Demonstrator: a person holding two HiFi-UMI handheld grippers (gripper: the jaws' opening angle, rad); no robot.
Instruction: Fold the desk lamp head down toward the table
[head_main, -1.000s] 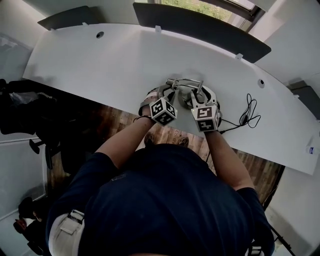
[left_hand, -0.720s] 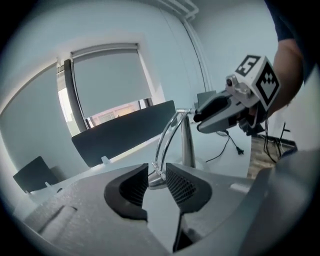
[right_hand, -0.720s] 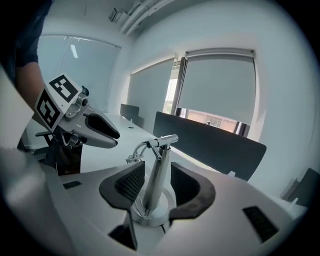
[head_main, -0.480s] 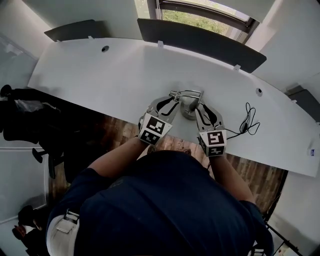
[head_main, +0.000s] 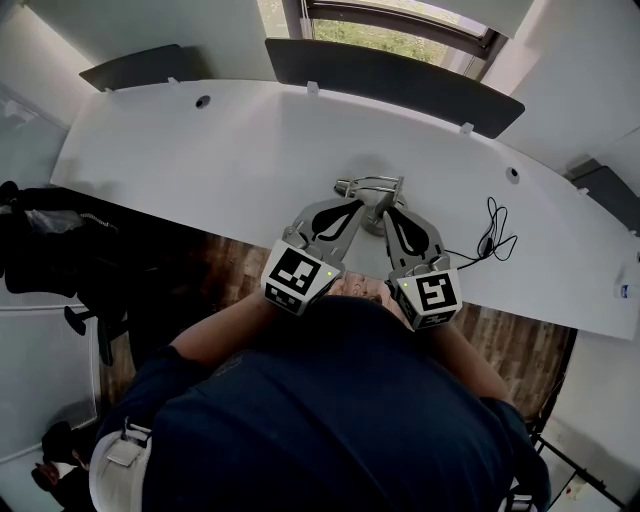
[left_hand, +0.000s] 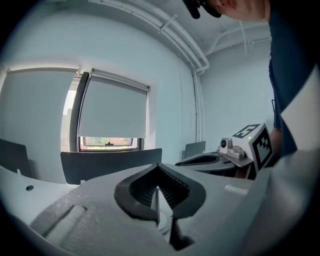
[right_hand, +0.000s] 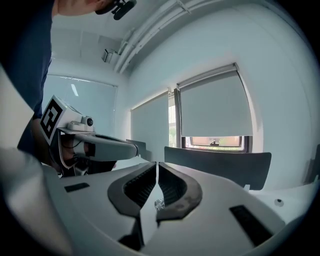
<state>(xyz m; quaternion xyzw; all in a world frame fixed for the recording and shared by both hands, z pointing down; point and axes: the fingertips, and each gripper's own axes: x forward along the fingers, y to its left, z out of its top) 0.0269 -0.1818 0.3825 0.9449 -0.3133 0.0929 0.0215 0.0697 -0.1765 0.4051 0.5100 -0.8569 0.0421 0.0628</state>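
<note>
— At the table's (head_main: 180, 150) near edge, what is standing?
— The desk lamp (head_main: 372, 186) is sitting there, at twelve o'clock from the person, with its cable (head_main: 495, 232) trailing off at three o'clock.
— And the left gripper (head_main: 351, 207)?
— Its jaws have just been closing and are now meeting, with nothing between them.
— And the right gripper (head_main: 391, 214)?
— Likewise: it has just been closing and is pressing shut on nothing. Both are pointing to twelve o'clock, side by side, their tips overlapping the lamp in the head view.
</note>
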